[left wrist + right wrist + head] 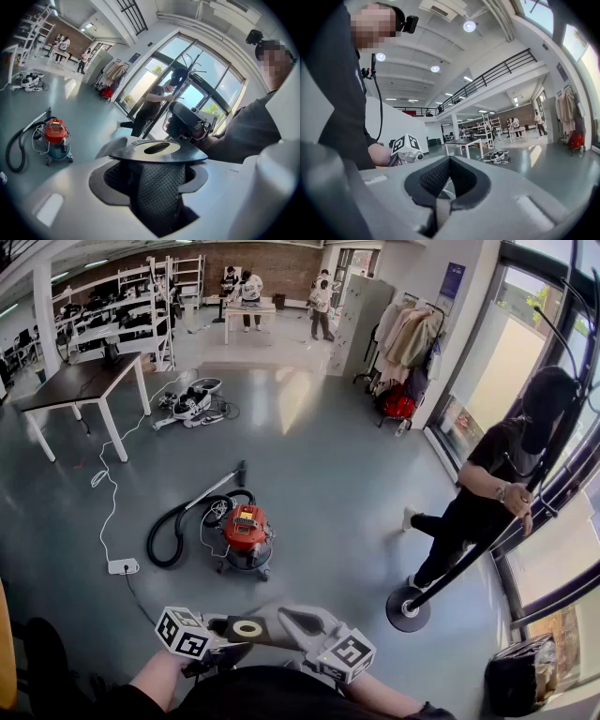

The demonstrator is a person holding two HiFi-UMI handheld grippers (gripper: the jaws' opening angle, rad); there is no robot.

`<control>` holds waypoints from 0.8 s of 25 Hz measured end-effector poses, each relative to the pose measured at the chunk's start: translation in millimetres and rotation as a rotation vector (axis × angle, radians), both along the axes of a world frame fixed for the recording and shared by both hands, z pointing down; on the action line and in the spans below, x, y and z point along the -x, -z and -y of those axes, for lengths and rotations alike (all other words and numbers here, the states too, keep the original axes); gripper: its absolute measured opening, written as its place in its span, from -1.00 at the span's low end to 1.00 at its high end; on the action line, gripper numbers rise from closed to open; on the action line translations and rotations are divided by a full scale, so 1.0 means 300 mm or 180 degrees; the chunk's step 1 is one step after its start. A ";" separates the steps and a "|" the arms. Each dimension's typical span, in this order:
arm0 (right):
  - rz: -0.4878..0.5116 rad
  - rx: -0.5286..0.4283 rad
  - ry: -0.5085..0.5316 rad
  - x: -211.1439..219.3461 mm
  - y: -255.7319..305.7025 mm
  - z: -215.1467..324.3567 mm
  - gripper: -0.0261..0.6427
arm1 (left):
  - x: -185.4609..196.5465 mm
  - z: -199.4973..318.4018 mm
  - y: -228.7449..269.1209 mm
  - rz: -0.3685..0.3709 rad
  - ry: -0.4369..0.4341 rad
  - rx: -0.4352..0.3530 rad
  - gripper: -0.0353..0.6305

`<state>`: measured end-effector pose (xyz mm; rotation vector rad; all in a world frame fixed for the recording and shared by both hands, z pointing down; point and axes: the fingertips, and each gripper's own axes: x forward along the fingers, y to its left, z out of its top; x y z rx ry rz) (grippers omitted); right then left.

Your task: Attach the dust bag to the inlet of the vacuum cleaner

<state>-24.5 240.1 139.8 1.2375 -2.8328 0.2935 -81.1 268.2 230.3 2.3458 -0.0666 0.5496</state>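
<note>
One bag, held: fingers of your left gripper (154, 180) clamp the dust bag (180, 151), your right gripper (449, 180) is closed and empty; the vacuum cleaner (246, 529) stands well ahead on the floor (328, 474), slightly left

Far left stands a dark table (80, 381). Near left, a white power strip (123, 566) lies on the floor. On the right, a person in black (487, 493) grips a tall stand (408, 608). Far right, a clothes rack (408, 343).

Red vacuum cleaner (246, 527) on grey floor (337, 474) (black hose (151, 542) looped beside) — dust bag (269, 630) well apart.
</note>
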 end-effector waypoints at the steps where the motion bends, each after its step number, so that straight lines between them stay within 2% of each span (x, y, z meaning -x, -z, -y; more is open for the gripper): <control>1: 0.0001 -0.0004 -0.0007 -0.004 0.004 0.001 -0.94 | -0.003 0.001 0.002 0.0000 0.0000 -0.0001 -0.11; 14: 0.0000 0.0028 -0.0030 -0.018 0.006 -0.005 -0.94 | -0.016 -0.008 0.004 0.0018 0.0039 0.0019 -0.11; 20: 0.0190 -0.0042 0.0005 -0.045 0.014 -0.015 -0.94 | -0.039 -0.016 -0.007 0.0036 0.0079 0.0039 -0.11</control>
